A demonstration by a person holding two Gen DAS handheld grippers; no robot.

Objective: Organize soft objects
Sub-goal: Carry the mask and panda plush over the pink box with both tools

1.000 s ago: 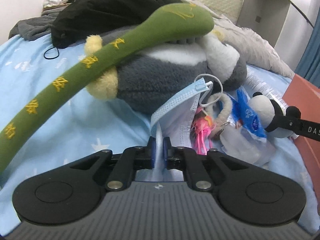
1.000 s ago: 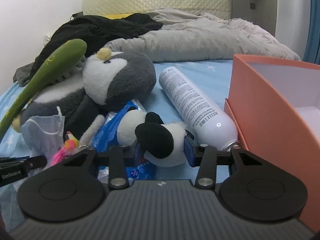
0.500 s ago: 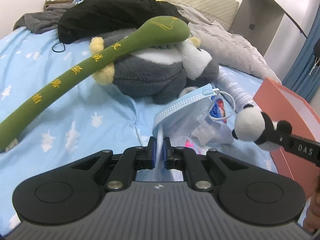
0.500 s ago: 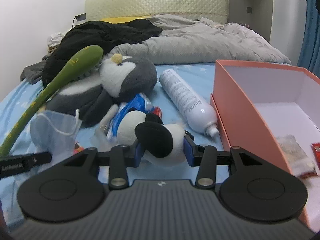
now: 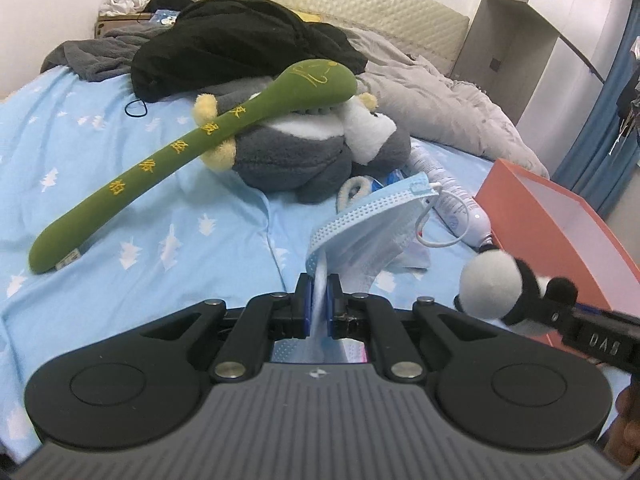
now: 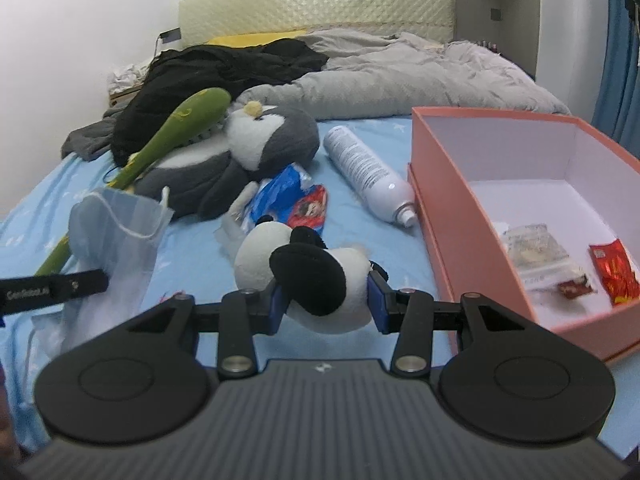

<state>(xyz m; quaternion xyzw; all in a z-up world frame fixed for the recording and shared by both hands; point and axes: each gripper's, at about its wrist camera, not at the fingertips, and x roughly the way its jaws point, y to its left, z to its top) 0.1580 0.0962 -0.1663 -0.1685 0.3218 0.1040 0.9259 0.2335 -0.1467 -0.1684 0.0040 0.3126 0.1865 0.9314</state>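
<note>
While pinched, face mask (image 5: 372,232) rises from left hand-held gripper (image 5: 319,312).

Mask (image 5: 372,224) and panda (image 6: 308,280) lifted (off bed).

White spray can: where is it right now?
In the right wrist view the white spray can lies on its side on the blue sheet, between the grey penguin plush on its left and the orange box on its right.

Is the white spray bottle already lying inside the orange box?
No, the white spray bottle lies on the blue sheet, outside the orange box.
</note>
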